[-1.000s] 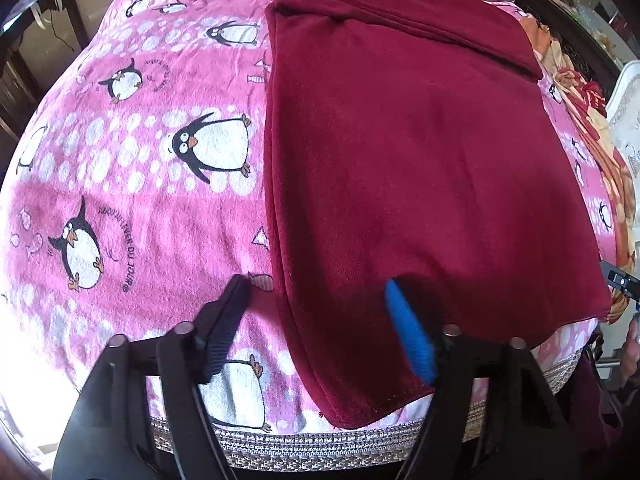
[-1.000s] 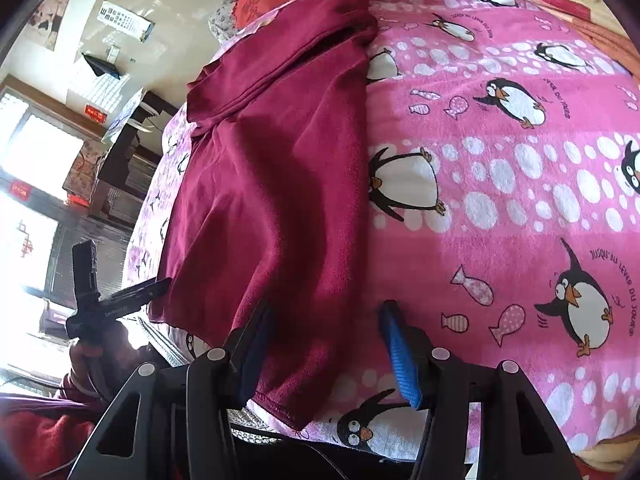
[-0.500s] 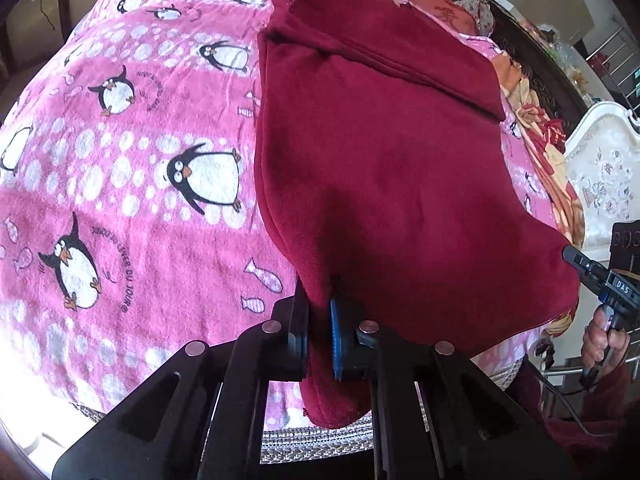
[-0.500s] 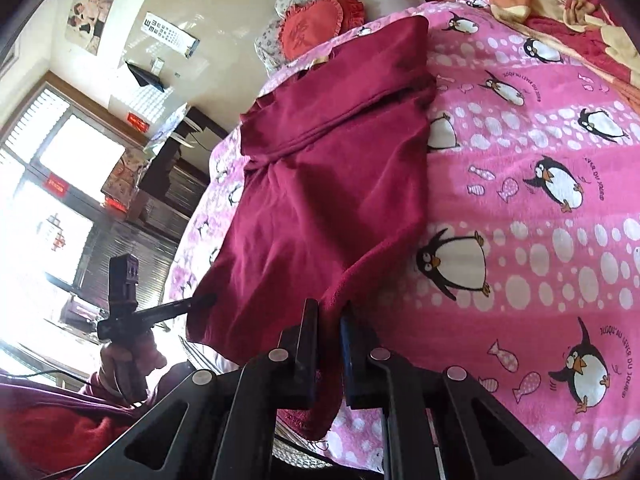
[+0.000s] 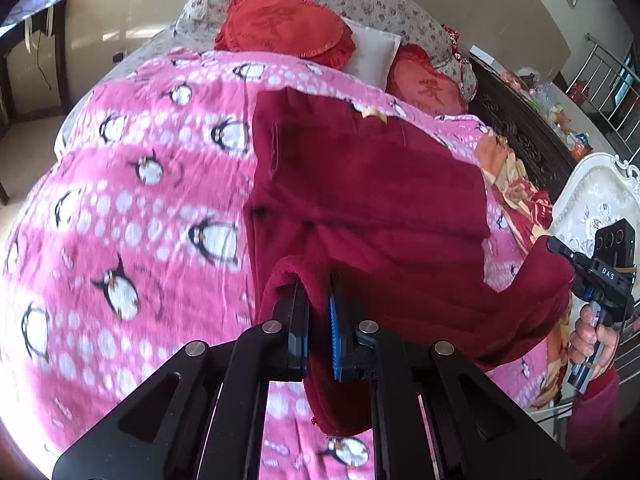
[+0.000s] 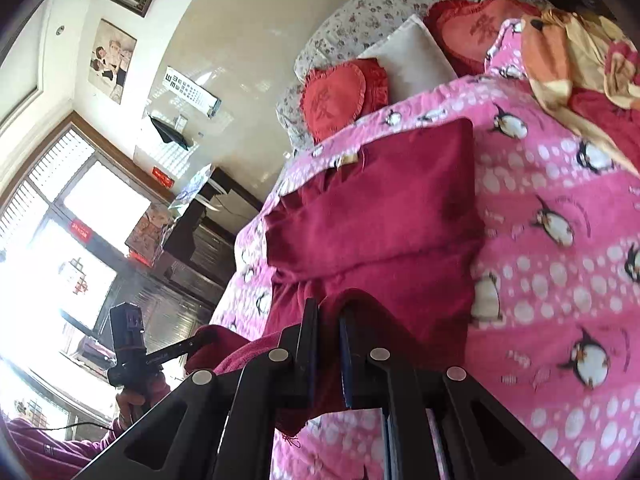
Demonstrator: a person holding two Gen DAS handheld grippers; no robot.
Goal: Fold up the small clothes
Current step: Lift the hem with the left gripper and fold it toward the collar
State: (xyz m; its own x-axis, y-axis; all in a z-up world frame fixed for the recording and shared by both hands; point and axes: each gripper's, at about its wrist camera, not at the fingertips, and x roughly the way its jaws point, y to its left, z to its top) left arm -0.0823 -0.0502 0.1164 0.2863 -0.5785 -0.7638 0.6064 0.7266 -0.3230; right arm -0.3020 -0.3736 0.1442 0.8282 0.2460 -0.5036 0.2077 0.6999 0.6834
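Left gripper (image 5: 318, 312) and right gripper (image 6: 328, 336) are each clamped tight on a near corner of the maroon garment (image 5: 360, 184), hem lifted between the jaws. Beyond them the rest lies on the penguin blanket (image 5: 140, 200) (mid-fold, I'd judge). Next: carry both corners forward evenly to the far edge.

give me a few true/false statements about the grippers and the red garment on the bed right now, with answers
1. The left gripper is shut on the maroon garment. True.
2. The right gripper is open and holds nothing. False: it is shut on the garment's other near corner.
3. The near edge of the garment lies flat on the penguin blanket. False: both near corners are lifted off it.
4. The far part of the garment rests on the blanket. True.
5. A heart-shaped red cushion lies beyond the garment, by the pillows. True.
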